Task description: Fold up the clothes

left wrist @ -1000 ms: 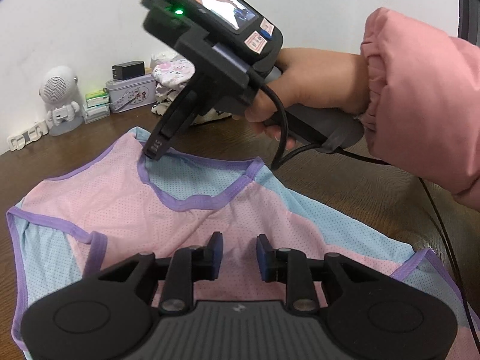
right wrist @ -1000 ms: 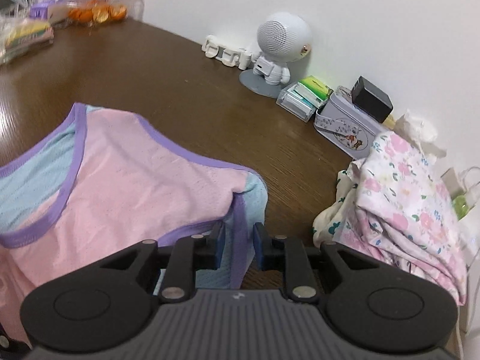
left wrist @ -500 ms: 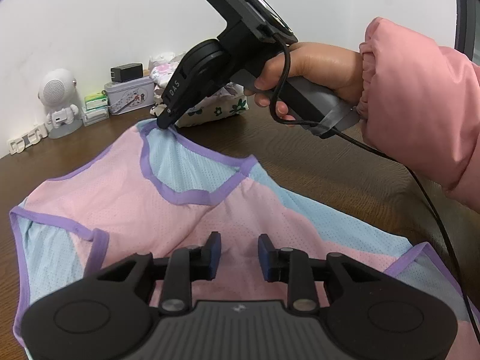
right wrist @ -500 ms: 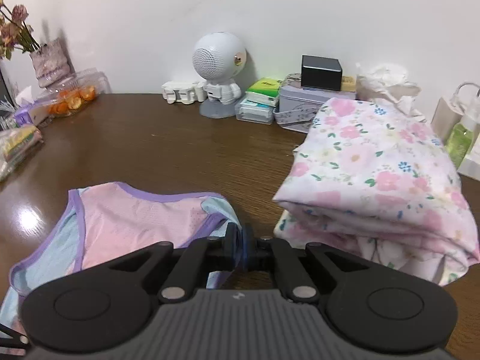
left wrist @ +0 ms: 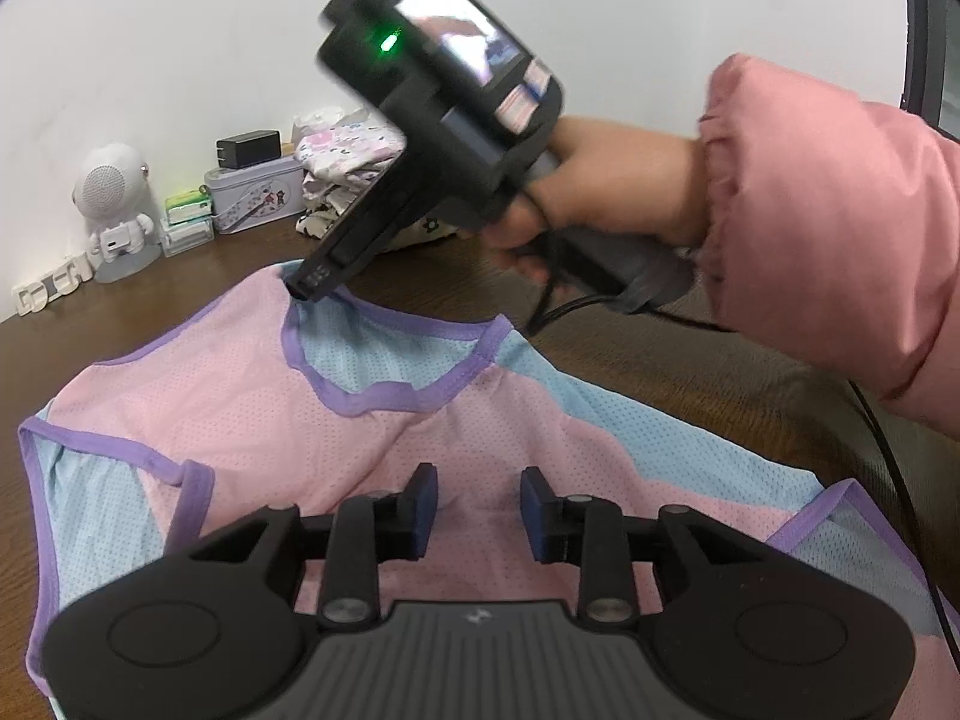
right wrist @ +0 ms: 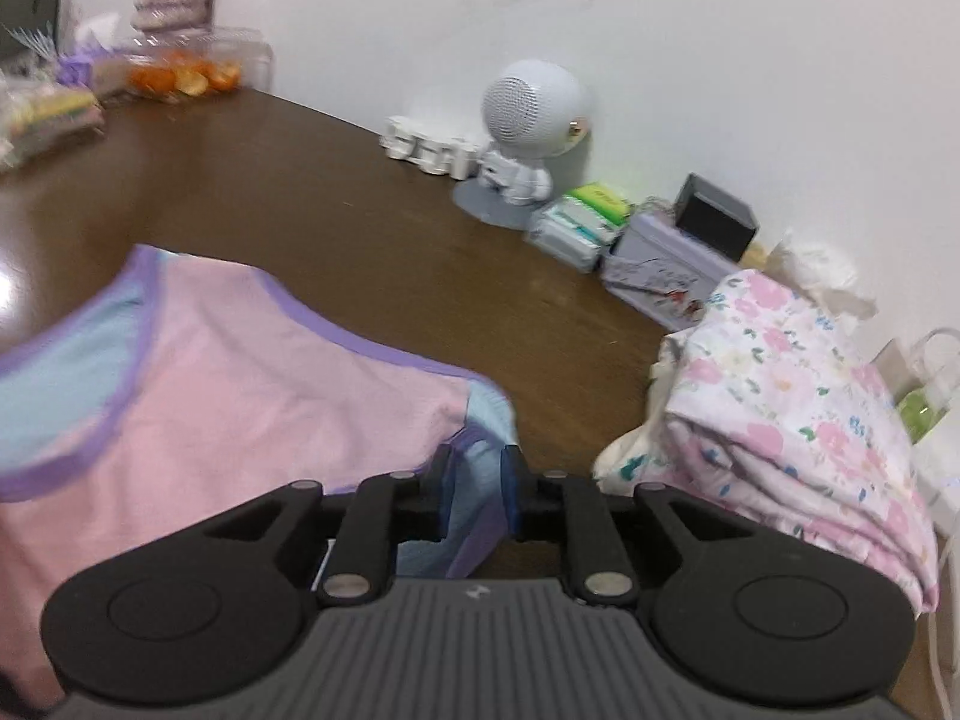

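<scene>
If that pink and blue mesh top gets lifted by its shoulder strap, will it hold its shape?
Probably not. The top lies rumpled on the table, so it looks floppy. Its thin mesh suggests lightness. The strap between the opening right gripper already sags.

A pink and blue mesh cloth vest (left wrist: 480, 432) with smooth purple binding is lying on a glossy dark wooden tabletop (right wrist: 336, 204). Matt black plastic is covering the left gripper (left wrist: 474, 507), ribbed grey behind.
</scene>
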The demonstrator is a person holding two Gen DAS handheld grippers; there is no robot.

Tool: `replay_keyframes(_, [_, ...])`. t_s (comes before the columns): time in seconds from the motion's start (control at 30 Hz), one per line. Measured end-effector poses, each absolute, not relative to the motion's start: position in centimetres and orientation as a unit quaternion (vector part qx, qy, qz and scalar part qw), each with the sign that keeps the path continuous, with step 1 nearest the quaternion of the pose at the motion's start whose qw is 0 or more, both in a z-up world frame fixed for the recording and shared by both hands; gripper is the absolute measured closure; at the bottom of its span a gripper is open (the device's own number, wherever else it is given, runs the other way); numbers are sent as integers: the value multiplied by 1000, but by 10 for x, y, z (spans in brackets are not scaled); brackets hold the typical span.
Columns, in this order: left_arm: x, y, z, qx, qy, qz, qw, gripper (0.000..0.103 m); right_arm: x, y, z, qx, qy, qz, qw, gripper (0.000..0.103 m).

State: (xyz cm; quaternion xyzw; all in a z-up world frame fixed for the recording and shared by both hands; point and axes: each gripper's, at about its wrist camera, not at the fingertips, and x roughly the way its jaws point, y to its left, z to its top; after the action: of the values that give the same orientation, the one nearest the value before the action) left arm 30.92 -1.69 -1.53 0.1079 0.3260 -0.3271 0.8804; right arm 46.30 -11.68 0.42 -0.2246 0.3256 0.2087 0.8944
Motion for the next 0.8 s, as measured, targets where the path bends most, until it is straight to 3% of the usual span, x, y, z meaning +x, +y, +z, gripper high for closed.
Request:
replay_keyframes(0.3, [306,-17,-16,111,323,-332,879,69,481,-125,0,-171,338,235,895,88])
replay_keyframes(0.43, [306,-17,-16,111,323,-332,879,68,488,-125,4,-142,371,243,885,99])
replay_keyframes(0.67, [308,-18,-16,109,323,-333,879,68,499,-159,29,-13,451,274,850,100])
replay_keyframes(0.8, [309,-18,-16,110,323,-332,879,68,495,-172,33,-34,458,255,851,99])
